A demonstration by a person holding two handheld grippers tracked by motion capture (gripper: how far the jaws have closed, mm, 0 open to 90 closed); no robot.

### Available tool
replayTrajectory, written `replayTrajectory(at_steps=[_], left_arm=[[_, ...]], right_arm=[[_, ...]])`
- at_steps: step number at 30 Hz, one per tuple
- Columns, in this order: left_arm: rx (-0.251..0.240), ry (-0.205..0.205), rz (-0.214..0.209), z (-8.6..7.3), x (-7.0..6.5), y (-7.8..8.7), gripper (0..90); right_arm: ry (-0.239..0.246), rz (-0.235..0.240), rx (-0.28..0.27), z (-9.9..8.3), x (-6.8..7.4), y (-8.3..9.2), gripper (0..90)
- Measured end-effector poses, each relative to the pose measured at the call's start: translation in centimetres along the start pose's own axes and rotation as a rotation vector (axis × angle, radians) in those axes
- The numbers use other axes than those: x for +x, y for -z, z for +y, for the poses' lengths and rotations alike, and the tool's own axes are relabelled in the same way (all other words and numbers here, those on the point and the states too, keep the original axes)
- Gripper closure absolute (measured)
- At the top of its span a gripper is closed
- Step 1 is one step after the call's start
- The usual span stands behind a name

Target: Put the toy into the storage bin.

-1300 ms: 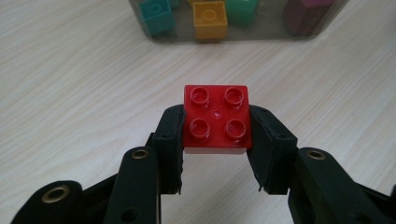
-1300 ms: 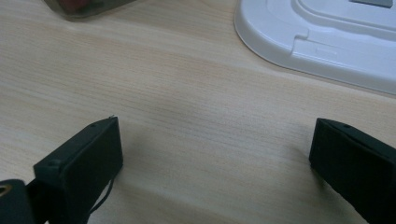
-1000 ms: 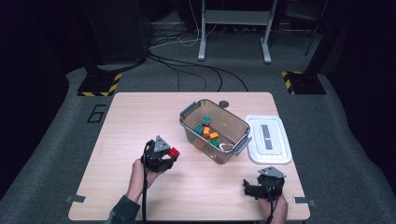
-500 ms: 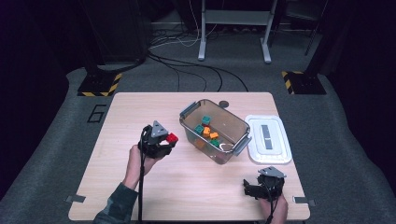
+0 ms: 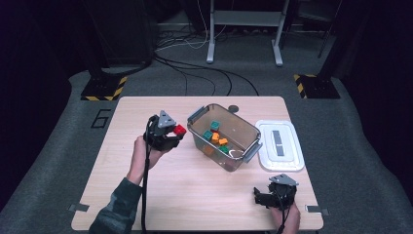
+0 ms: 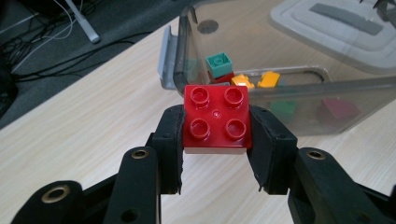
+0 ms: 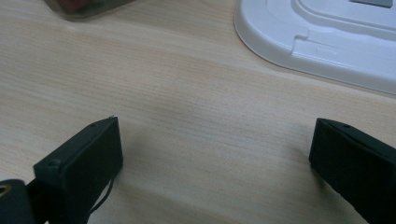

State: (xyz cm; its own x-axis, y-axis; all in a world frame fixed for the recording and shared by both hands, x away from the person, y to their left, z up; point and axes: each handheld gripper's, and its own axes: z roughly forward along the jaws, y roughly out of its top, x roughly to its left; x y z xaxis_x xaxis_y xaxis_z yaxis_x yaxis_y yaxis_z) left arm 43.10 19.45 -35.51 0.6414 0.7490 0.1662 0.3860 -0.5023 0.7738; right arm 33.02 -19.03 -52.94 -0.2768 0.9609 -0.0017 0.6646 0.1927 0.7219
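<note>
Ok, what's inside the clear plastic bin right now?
The clear bin holds loose toy bricks: teal, orange and green ones in the high view, plus a dark red one through its wall. Any bricks underneath those are hidden.

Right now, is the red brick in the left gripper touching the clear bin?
Apart. In the left gripper view the red brick sits clamped between the left gripper pads, short of the bin; the high view shows bare table between them.

"6" on grey floor mat (image 5: 100, 118)
</note>
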Motion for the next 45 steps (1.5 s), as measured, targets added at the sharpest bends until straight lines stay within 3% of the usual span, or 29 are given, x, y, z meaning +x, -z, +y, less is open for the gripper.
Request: replayTrajectory(at_steps=[22, 45], left_arm=[[-0.029, -0.04, 0.0, 4.9, 0.7, -0.5, 58.5], [0.057, -0.015, -0.047, 6.7, 0.9, -6.4, 58.4]], right_arm=[[0.0, 0.0, 0.0, 0.0, 0.0, 0.0, 1.6], [-0.003, -0.001, -0.001, 0.0, 0.0, 0.0, 1.6]])
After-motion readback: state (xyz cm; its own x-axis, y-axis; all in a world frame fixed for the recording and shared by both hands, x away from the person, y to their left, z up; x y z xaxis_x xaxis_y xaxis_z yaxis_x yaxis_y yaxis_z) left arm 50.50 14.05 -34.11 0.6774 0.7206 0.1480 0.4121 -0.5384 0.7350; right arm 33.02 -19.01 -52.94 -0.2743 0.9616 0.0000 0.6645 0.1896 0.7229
